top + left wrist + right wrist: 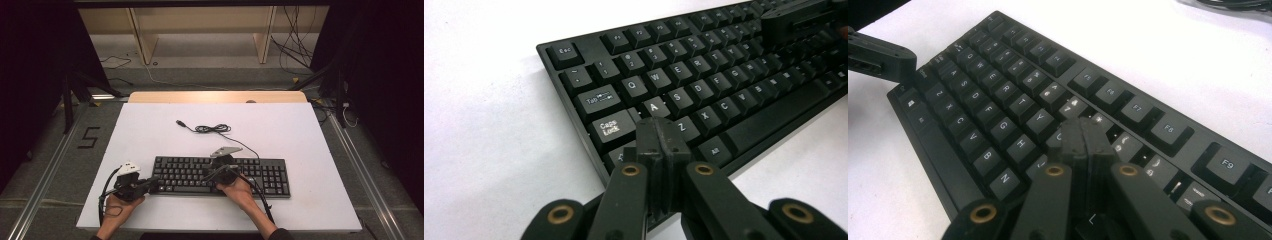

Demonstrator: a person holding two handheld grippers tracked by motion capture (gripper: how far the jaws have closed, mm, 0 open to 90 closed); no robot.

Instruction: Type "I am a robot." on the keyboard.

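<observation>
1. Keyboard (220, 176): black, full-size, wired. It lies flat on the white table (280, 135), near the person's edge and parallel to it. Its cable (212, 129) runs off the back edge to a loose coil and ends in a free plug farther up the table.

2. Left gripper (152, 184): held in the left hand (119, 205) at the keyboard's left end. Jaws pressed together, nothing between them. In the left gripper view the closed tip (659, 137) sits over the lower-left keys, beside Caps Lock (610, 128) and the A key (654, 106). Whether it touches a key cannot be told.

3. Right gripper (206, 175): held in the right hand (239, 192) over the middle of the keyboard. Jaws pressed together, holding nothing. In the right gripper view the closed tip (1082, 135) hangs over the keys to the right of Y (1039, 121) and H (1020, 145). Contact cannot be told.

4. Step in hand, by judgement: both closed tips serve as single fingers, posed over the keys as for typing.

5. Next move, by judgement: a short, straight press down on one key, kept centred so that the wide tip does not catch a neighbour, then a clean lift. The keyboard is unheld and may slide under a slanted push.
</observation>
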